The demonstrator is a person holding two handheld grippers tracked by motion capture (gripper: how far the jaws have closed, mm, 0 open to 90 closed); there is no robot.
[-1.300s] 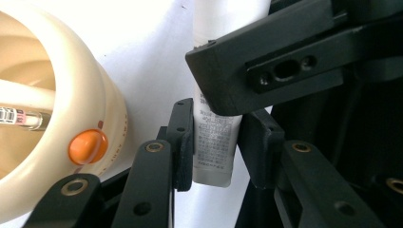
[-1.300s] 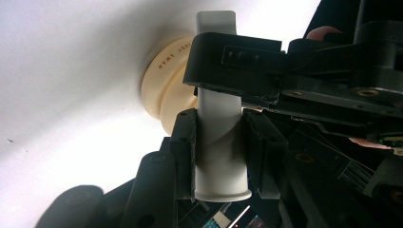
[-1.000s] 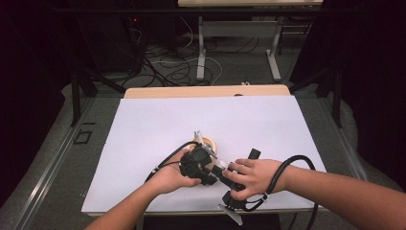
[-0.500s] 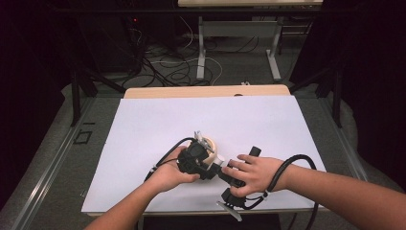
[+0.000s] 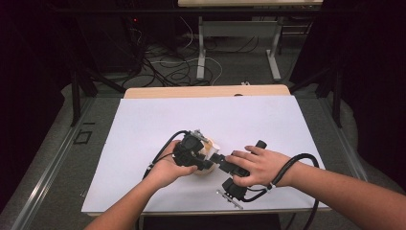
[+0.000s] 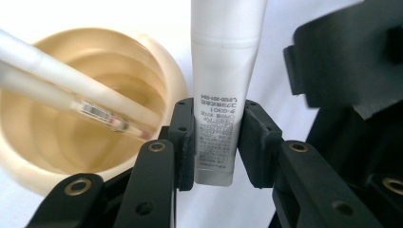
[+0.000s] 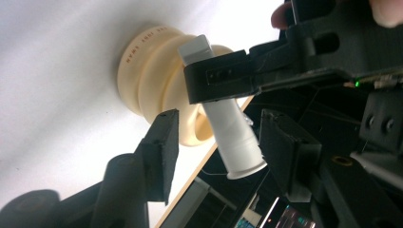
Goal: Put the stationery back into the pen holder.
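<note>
My left gripper (image 6: 217, 142) is shut on a white tube (image 6: 221, 95) with small print, its pads pressing the flat end. Beside it stands a cream ribbed cup (image 6: 95, 118) with a pale, wrapped stick (image 6: 71, 95) leaning inside. In the right gripper view, the tube (image 7: 233, 133) sticks out of the left gripper's jaw toward me, in front of the cup (image 7: 152, 80). My right gripper (image 7: 223, 152) has just been opening; its pads stand either side of the tube's round end without touching it. In the high view, both grippers (image 5: 191, 151) (image 5: 225, 163) meet by the cup (image 5: 211, 146).
A white sheet (image 5: 143, 124) covers the table, with a wooden strip (image 5: 206, 91) at its far edge. Cables (image 5: 297, 163) trail from both grippers toward the near edge. The floor beyond holds table legs and loose wires (image 5: 191, 67).
Both hands stay nearly in place by the cup. The left gripper and tube sit slightly nearer the cup than a second ago.
</note>
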